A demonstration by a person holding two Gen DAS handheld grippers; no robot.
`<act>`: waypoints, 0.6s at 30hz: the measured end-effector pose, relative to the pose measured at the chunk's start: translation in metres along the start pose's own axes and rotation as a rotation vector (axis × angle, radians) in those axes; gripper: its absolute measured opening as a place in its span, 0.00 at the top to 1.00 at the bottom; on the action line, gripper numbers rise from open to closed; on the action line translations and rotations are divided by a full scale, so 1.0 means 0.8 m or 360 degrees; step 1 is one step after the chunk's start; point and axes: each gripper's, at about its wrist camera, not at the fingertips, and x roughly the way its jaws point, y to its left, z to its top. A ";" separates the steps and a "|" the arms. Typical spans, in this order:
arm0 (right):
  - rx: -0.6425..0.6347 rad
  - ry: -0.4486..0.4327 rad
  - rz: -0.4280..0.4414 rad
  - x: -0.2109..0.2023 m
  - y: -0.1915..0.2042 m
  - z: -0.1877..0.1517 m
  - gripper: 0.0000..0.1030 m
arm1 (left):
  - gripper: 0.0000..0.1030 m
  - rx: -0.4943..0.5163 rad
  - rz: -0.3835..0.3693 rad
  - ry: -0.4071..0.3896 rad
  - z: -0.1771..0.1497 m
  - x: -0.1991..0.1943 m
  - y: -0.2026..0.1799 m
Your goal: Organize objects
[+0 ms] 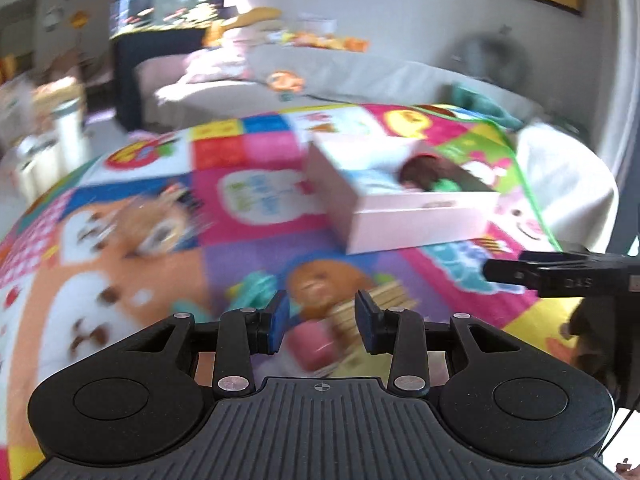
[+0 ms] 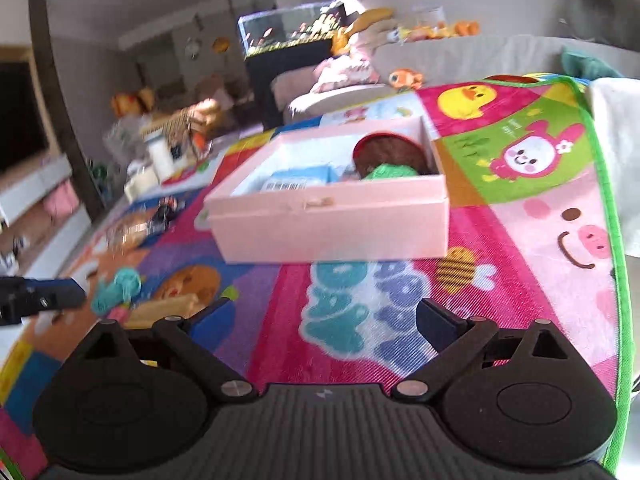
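Observation:
A pink open box point(image 1: 404, 216) point(image 2: 336, 216) sits on the colourful play mat point(image 1: 248, 200) point(image 2: 520, 240). Inside it are a brown round thing point(image 2: 390, 154), a green thing point(image 2: 386, 172) and a blue packet point(image 2: 294, 180). My left gripper point(image 1: 322, 320) is open above a wooden block point(image 1: 376, 304) and a pink toy point(image 1: 312, 344); a teal toy point(image 1: 256, 284) lies to the left. In the right wrist view the wooden block point(image 2: 164, 310) and teal toy point(image 2: 118, 284) lie at the left. My right gripper point(image 2: 326, 320) is open and empty over the mat, in front of the box.
A beige sofa point(image 1: 360, 68) with plush toys stands behind the mat. A dark cabinet with a fish tank point(image 2: 288, 28) stands at the back. Bottles and clutter point(image 2: 160, 152) sit left of the mat. A white cloth point(image 1: 568, 184) lies at the mat's right edge.

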 end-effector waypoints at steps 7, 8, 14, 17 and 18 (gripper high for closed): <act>0.0048 -0.0030 0.0008 -0.001 -0.005 -0.002 0.00 | 0.59 0.0676 -0.0046 0.0272 0.003 0.062 -0.058; 0.0052 -0.0032 0.0013 -0.001 -0.006 -0.002 0.00 | 0.58 0.0724 -0.0033 0.0287 0.001 0.068 -0.057; 0.0092 -0.0025 0.0026 0.000 -0.011 -0.003 0.00 | 0.56 0.0388 -0.0042 0.0354 0.026 0.115 -0.036; 0.0105 -0.0017 0.0025 0.000 -0.012 -0.003 0.00 | 0.56 0.0084 -0.0027 0.0377 0.035 0.141 -0.015; 0.0109 -0.0017 0.0021 0.000 -0.012 -0.003 0.00 | 0.56 0.0028 -0.0022 0.0373 0.038 0.143 -0.010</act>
